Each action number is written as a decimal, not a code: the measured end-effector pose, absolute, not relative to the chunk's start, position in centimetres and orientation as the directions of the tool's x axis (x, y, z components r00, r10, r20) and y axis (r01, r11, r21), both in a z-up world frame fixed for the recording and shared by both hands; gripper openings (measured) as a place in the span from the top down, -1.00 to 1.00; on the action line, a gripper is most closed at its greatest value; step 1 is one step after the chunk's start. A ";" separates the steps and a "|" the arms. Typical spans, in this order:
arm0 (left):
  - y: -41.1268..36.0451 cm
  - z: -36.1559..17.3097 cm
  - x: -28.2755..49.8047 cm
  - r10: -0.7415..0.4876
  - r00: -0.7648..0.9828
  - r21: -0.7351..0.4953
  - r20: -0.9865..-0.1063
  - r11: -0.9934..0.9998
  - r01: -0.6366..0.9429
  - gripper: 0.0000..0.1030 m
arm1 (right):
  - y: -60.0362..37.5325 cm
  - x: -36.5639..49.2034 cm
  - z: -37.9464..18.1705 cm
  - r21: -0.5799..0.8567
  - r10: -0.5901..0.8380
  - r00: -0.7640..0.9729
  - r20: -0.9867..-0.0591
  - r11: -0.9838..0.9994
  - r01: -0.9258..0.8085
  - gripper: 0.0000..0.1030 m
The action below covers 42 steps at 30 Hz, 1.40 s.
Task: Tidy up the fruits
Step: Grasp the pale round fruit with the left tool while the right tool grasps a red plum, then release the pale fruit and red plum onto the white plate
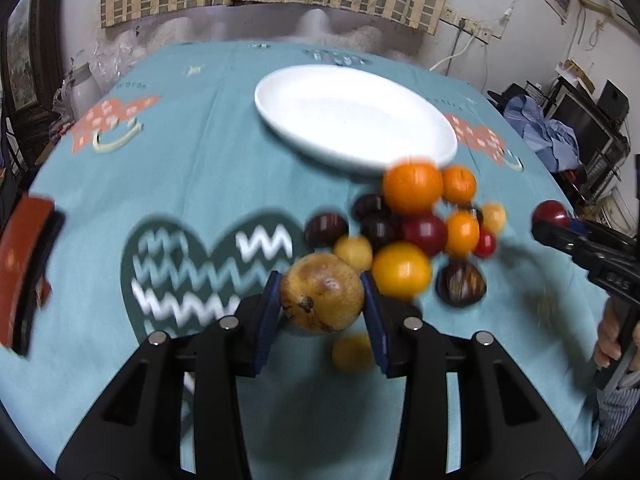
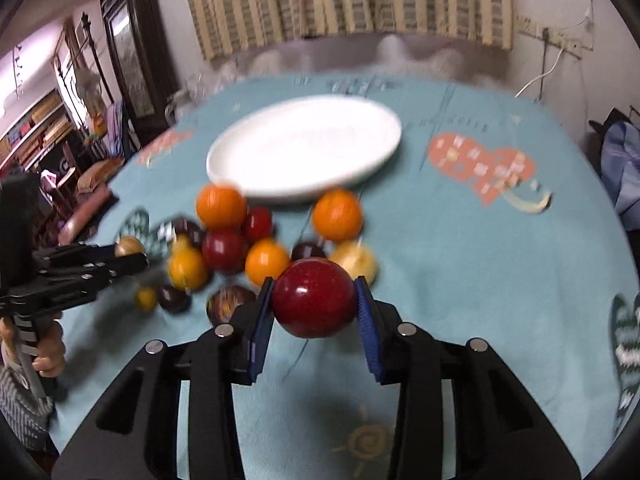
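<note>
Two handheld grippers each grasp one fruit above a table draped in a teal patterned tablecloth (image 1: pixel 200 184). The left gripper (image 1: pixel 322 296) is clenched on a brownish-yellow pear (image 1: pixel 320 290), blue pads pressed to both its sides; the right gripper (image 2: pixel 314 306) clamps a dark red apple (image 2: pixel 314 300) the same way. One empty white oval plate (image 1: pixel 352 116) lies toward the far edge of the table. Heaped against the plate's near rim is the remaining fruit: three oranges, the largest (image 1: pixel 412 188) touching the rim, with roughly four yellow fruits, two red ones and four dark plum-coloured ones, though motion blur makes the count uncertain. One small yellow fruit (image 1: pixel 352 352) lies apart, under the left gripper. A red-and-black object (image 1: pixel 24 276) sits at the table's left edge.
</note>
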<state>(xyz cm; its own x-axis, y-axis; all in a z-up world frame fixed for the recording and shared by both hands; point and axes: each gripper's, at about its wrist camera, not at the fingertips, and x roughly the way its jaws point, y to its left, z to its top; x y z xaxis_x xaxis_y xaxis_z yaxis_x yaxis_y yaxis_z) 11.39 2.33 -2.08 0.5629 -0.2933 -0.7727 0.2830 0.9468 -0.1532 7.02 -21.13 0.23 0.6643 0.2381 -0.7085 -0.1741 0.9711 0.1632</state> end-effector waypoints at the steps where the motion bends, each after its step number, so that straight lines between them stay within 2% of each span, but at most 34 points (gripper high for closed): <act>1: 2.0 -1.4 12.2 -0.292 0.571 -0.148 -0.768 0.947 0.285 0.22 | -21.2 7.8 0.8 0.165 0.238 0.670 -0.703 0.971 -0.171 0.23; 7: -1.7 1.8 19.0 -0.308 0.598 -0.164 -0.740 0.945 0.284 0.21 | -20.5 15.6 1.3 0.255 0.285 0.664 -0.691 0.956 -0.145 0.23; 12: -4.3 -0.1 24.4 -0.311 0.563 -0.180 -0.765 0.944 0.277 0.20 | -18.7 20.8 -1.4 0.181 0.221 0.636 -0.739 0.975 -0.129 0.22; 15: -5.2 -1.8 26.2 -0.302 0.543 -0.176 -0.784 0.946 0.272 0.19 | -19.6 22.1 -2.5 0.215 0.234 0.621 -0.749 0.971 -0.106 0.21; 16: -5.4 -1.9 26.4 -0.302 0.546 -0.171 -0.781 0.945 0.278 0.10 | -19.9 22.2 -2.6 0.229 0.245 0.622 -0.744 0.967 -0.107 0.20; 17: -5.5 -2.0 26.4 -0.300 0.553 -0.167 -0.777 0.946 0.279 -0.06 | -20.2 22.0 -2.7 0.236 0.254 0.623 -0.740 0.965 -0.113 0.19; 19: -5.6 -2.0 26.3 -0.296 0.567 -0.158 -0.769 0.947 0.280 -0.25 | -20.4 22.0 -2.8 0.230 0.248 0.621 -0.743 0.967 -0.111 0.19; 23: -5.3 -1.7 25.6 -0.290 0.570 -0.157 -0.769 0.950 0.272 -0.26 | -20.8 21.3 -1.9 0.239 0.256 0.651 -0.714 0.964 -0.116 0.16; 30: -4.4 -0.7 20.7 -0.287 0.565 -0.149 -0.773 0.949 0.278 -0.26 | -21.7 18.4 1.2 0.212 0.225 0.696 -0.682 0.971 -0.106 -0.23; 34: -5.0 -0.3 17.5 -0.296 0.580 -0.149 -0.759 0.946 0.287 -0.26 | -22.2 15.1 2.1 0.190 0.213 0.706 -0.676 0.975 -0.113 -0.24; 42: -6.1 -0.5 16.5 -0.333 0.551 -0.216 -0.766 0.939 0.267 -0.26 | -24.1 13.4 1.9 0.254 0.250 0.716 -0.652 0.962 -0.104 -0.24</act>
<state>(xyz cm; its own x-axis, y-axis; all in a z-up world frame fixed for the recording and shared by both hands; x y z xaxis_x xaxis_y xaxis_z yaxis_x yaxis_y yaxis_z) 16.54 -6.09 -0.51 0.5506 -0.3329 -0.7655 0.2671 0.9391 -0.2162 13.44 -24.13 1.95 0.7155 0.2496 -0.6525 -0.1043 0.9617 0.2535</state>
